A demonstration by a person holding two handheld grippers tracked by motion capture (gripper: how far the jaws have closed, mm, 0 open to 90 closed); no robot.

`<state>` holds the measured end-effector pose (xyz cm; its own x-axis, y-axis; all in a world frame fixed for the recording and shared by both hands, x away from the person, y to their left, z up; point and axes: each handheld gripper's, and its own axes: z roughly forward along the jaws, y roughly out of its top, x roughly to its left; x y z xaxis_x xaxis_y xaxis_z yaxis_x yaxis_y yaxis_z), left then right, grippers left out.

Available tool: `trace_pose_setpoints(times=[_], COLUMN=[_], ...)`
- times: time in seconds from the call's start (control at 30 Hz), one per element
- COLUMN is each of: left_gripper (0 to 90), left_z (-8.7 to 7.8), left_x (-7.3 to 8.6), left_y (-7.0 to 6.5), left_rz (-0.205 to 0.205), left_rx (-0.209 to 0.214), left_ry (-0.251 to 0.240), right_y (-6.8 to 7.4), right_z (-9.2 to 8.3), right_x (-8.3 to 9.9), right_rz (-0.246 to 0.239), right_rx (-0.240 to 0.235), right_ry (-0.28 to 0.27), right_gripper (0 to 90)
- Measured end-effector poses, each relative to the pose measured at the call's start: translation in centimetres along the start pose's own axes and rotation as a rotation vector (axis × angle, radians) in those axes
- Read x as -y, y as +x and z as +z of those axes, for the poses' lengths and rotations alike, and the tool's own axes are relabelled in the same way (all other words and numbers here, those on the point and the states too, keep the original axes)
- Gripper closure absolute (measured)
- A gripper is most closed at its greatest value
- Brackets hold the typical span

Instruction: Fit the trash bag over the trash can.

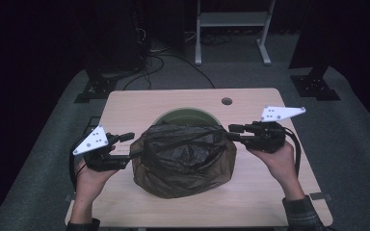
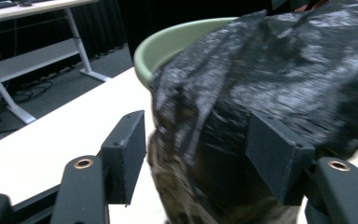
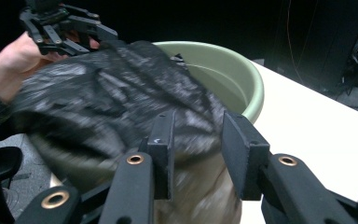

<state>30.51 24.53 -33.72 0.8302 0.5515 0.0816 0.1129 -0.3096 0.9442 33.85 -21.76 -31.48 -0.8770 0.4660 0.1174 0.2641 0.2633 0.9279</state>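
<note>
A pale green round bin (image 1: 183,115) stands mid-table with a black plastic bag (image 1: 183,154) draped over its near side and stretched between my two grippers. My left gripper (image 1: 134,145) grips the bag's left edge; in the left gripper view the bunched bag (image 2: 261,79) fills the gap between its jaws (image 2: 200,149) beside the bin's rim (image 2: 177,39). My right gripper (image 1: 232,133) holds the bag's right edge; in the right gripper view its jaws (image 3: 198,154) close on the film (image 3: 112,98) in front of the bin (image 3: 223,70). The left gripper (image 3: 65,28) shows beyond.
The wooden table (image 1: 270,192) has a small round hole (image 1: 227,101) near its far edge. A white desk frame (image 1: 231,29) and dark stands with cables sit on the grey floor behind. Bare tabletop lies to both sides of the bin.
</note>
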Motion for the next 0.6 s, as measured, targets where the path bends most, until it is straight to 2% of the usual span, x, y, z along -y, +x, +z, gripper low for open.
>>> trace_pose_setpoints(times=[0.2,0.27,0.3,0.33,0.5,0.6], left_gripper=[43.5,47.7,51.0,59.4,78.0,89.0], left_z=[0.5,0.5,0.5,0.5,0.8,0.9], left_x=[0.5,0.7,0.8,0.9,1.1,1.1], left_y=[1.0,1.1,1.2,1.3,1.5,1.6], left_rz=[-0.017,-0.019,-0.022,-0.021,-0.017,-0.016], left_rx=[-0.002,-0.004,-0.006,-0.004,-0.007,0.005], left_ry=[0.009,0.011,0.012,0.013,0.034,0.037], right_y=[-1.2,-1.4,-1.5,-1.6,-2.0,-2.1], right_z=[2.4,2.6,2.6,2.7,2.9,2.9], right_x=[-0.7,-0.8,-0.8,-0.9,-0.9,-0.9], right_rz=[0.002,-0.001,0.0,0.001,0.01,0.013], right_rx=[0.012,0.022,0.022,0.033,0.048,0.049], right_ry=[0.039,0.037,0.035,0.028,0.02,0.015], right_gripper=[64.0,66.9,70.4,73.8,88.7,89.9])
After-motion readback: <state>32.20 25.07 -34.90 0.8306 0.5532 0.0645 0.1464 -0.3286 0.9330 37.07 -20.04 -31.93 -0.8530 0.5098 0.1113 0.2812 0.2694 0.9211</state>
